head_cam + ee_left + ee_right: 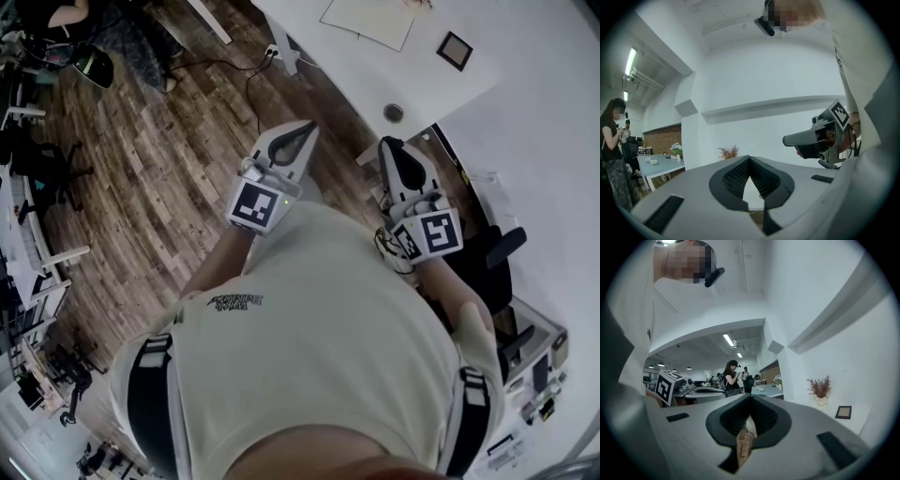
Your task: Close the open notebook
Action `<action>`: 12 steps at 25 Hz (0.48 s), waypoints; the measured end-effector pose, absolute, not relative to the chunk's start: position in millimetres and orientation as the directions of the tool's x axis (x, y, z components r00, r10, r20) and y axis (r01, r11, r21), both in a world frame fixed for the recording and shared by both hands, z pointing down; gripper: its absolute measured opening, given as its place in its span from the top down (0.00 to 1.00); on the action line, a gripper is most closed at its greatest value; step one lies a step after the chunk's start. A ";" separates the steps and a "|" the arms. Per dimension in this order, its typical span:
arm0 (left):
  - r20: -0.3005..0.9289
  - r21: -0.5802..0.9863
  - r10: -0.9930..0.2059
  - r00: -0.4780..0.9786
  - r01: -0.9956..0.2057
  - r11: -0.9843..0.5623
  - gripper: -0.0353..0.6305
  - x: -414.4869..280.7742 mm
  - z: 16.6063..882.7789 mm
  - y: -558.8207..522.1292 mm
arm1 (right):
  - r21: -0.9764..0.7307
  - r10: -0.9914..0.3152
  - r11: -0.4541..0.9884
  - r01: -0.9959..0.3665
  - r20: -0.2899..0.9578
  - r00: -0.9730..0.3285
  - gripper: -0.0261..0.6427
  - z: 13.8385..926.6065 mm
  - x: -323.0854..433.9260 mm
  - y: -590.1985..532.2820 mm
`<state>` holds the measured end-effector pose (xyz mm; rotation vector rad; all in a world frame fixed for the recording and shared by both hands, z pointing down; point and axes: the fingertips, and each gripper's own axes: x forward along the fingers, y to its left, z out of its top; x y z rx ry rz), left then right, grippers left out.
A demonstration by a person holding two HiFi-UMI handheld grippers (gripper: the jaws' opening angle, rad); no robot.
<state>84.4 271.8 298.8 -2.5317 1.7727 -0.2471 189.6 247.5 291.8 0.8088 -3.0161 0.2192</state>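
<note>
Lying open on the white tabletop, the notebook shows pale pages and sits well ahead of both hand-held grippers, touched by neither. A small dark-framed square lies on the same tabletop, just to the notebook's right and beyond the right hand-held gripper's tips. A round dark spot on the tabletop's near edge is the thing closest to that gripper.

The right hand-held gripper is held in front of the person's chest, pointing toward the tabletop. Its jaws are clenched together with nothing between them. The left hand-held gripper is beside it, slightly apart, pointing the same way over the wooden floor. Its jaws also meet at the tips and hold nothing.

In the right gripper view, a vase of dried stems stands ahead and to the right. To the left, farther off, a person stands by a table.
</note>
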 end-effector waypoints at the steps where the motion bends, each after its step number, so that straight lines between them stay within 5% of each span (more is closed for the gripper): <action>1: 0.108 -0.124 -0.937 0.331 -0.931 -0.343 0.93 84.1 299.8 268.9 | -0.130 -0.494 0.858 -0.496 0.050 -0.868 0.96 293.7 188.8 244.7; 12: 0.089 -0.111 -0.931 0.355 -0.925 -0.363 0.93 64.3 308.4 213.5 | -0.116 -0.522 0.844 -0.524 0.050 -0.852 0.96 304.4 169.8 192.7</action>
